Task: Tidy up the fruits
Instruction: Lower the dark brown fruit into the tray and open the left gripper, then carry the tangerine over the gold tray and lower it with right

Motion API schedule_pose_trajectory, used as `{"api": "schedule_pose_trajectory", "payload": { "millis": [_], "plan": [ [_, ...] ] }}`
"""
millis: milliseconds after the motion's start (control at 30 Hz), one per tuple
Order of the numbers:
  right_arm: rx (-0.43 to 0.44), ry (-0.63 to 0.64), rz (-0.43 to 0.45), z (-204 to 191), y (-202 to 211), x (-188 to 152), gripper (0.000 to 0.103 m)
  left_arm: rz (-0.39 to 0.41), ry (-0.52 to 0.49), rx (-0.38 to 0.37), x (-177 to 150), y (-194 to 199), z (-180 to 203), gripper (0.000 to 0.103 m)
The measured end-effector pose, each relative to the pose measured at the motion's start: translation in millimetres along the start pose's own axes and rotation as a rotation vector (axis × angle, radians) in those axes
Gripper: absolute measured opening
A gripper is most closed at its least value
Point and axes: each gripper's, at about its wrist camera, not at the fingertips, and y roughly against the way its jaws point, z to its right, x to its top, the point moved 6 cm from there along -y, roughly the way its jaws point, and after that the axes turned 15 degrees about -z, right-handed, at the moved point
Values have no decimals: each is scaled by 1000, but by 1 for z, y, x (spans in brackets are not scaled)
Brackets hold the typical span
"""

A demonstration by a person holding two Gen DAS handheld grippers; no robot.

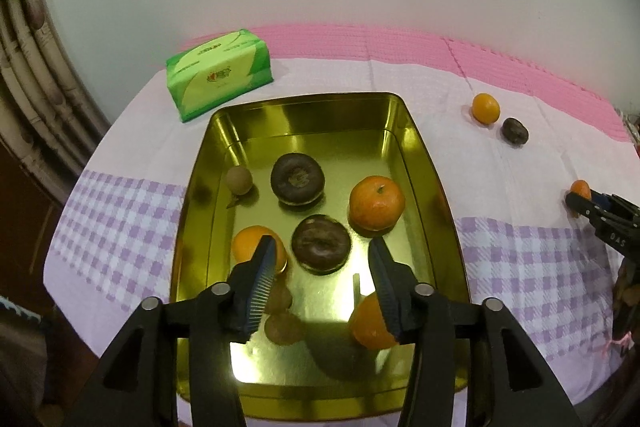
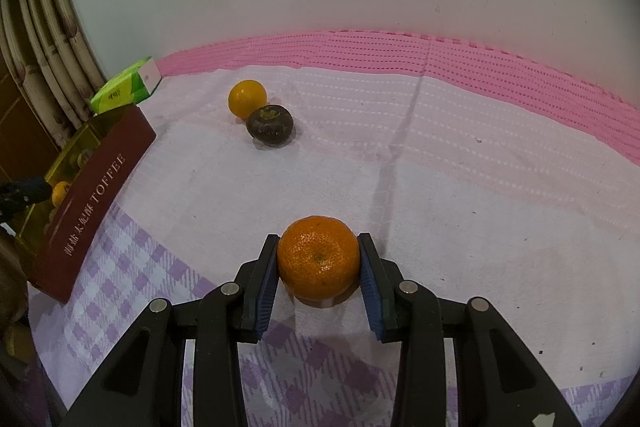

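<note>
A gold tin tray [image 1: 424, 163] holds several fruits: oranges [image 1: 376, 202], two dark round fruits [image 1: 298, 179] and small brown ones [image 1: 239, 180]. My left gripper [image 1: 322, 259] is open and empty, hovering above the tray's near half. My right gripper [image 2: 319, 259] has both pads against an orange [image 2: 319, 257] that rests on the cloth right of the tray; it also shows in the left wrist view [image 1: 581, 189]. Another orange [image 2: 247, 98] and a dark fruit [image 2: 269, 125] lie together on the cloth farther back.
A green tissue pack [image 1: 220, 73] lies behind the tray at the left. The tray's dark red side reads TOFFEE [image 2: 96, 195]. A pink mat [image 2: 440, 55] edges the table at the wall. Curtains hang at the left.
</note>
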Motion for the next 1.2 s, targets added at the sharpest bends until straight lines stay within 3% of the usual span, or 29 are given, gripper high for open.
{"api": "schedule_pose_trajectory", "payload": {
  "millis": [333, 533, 900, 1200],
  "plan": [
    [99, -29, 0, -23, 16, -13, 35, -2, 47, 24, -10, 16, -5, 61],
    [166, 14, 18, -61, 35, -9, 35, -8, 139, 16, -24, 34, -23, 62],
    [252, 232, 39, -176, 53, 31, 35, 40, 177, 99, -39, 49, -47, 69],
    [263, 304, 12, -232, 32, 69, 35, 58, 170, 134, -38, 46, -55, 73]
  ]
}}
